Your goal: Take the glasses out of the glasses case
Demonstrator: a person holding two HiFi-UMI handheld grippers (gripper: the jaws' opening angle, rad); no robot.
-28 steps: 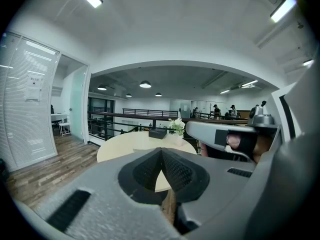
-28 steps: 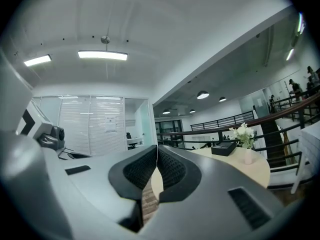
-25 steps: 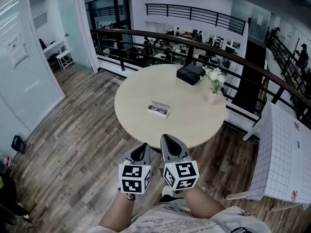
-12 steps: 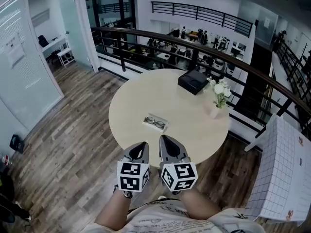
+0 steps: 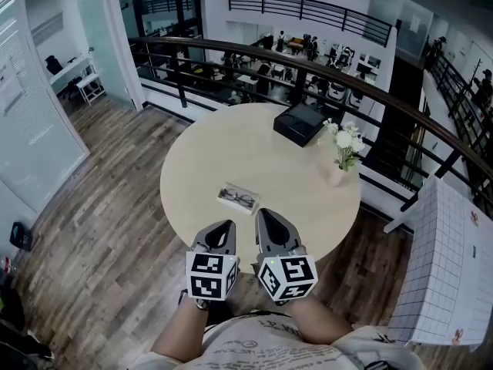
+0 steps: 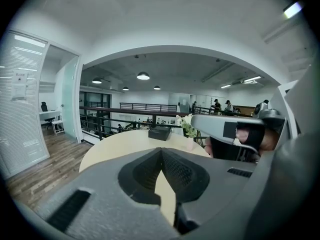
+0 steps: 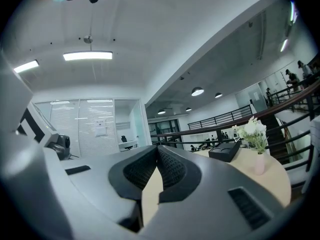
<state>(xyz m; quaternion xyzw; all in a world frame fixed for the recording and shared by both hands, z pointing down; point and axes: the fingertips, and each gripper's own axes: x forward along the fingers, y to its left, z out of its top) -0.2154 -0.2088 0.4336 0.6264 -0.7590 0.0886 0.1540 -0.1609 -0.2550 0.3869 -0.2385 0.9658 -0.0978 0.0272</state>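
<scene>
An open white glasses case (image 5: 238, 200) lies on the round beige table (image 5: 223, 153), near its front edge, with dark-framed glasses inside. My left gripper (image 5: 223, 229) and right gripper (image 5: 266, 216) hang side by side just short of the table's near edge, a little in front of the case. Both are shut with nothing between the jaws. In the left gripper view the shut jaws (image 6: 161, 151) point over the table top (image 6: 125, 141); the case is hidden behind them. The right gripper view shows shut jaws (image 7: 157, 151) too.
A black box (image 5: 299, 122) and a small vase of white flowers (image 5: 341, 153) stand at the table's far right. A dark railing (image 5: 362, 87) curves behind the table. A white gridded board (image 5: 443, 268) leans at the right. Wooden floor surrounds the table.
The view has closed in on the table; the case now lies nearer to the two grippers. Both grippers stay shut and side by side.
</scene>
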